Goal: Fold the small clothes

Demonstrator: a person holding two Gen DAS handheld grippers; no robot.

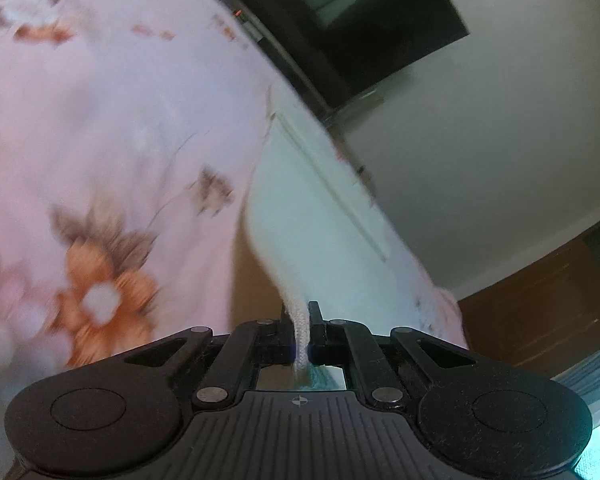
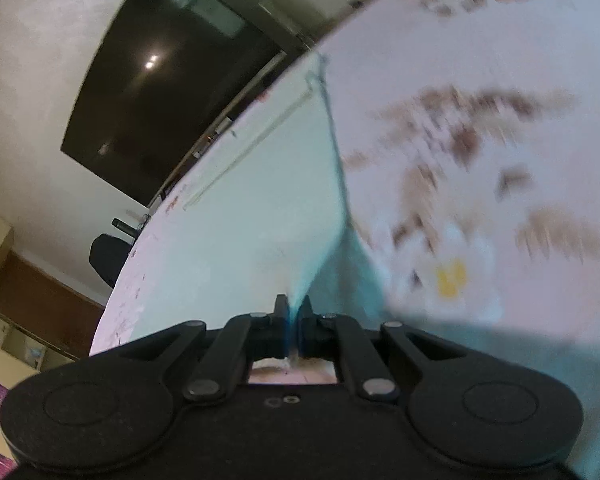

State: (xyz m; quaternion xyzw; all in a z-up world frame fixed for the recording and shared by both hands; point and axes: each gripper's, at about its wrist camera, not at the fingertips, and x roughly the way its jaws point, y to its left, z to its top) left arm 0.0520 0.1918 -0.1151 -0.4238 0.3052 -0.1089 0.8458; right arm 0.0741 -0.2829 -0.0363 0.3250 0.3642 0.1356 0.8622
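A small pale pink garment point(image 1: 112, 152) with orange and brown flowers hangs lifted in the air. Its plain whitish inner side point(image 1: 316, 208) faces the left wrist view. My left gripper point(image 1: 300, 312) is shut on a bunched ribbed edge of it. In the right wrist view the same garment point(image 2: 460, 152) fills the right side, blurred, with its plain inner side point(image 2: 240, 220) in the middle. My right gripper point(image 2: 294, 308) is shut on another edge of the cloth. The surface below is hidden by the cloth.
A dark wall-mounted screen point(image 2: 172, 80) hangs on a white wall behind the garment; it also shows in the left wrist view point(image 1: 340, 12). A black chair point(image 2: 108, 258) and brown wooden cabinets point(image 2: 36, 304) stand at the left; brown cabinets point(image 1: 548, 300) show at right.
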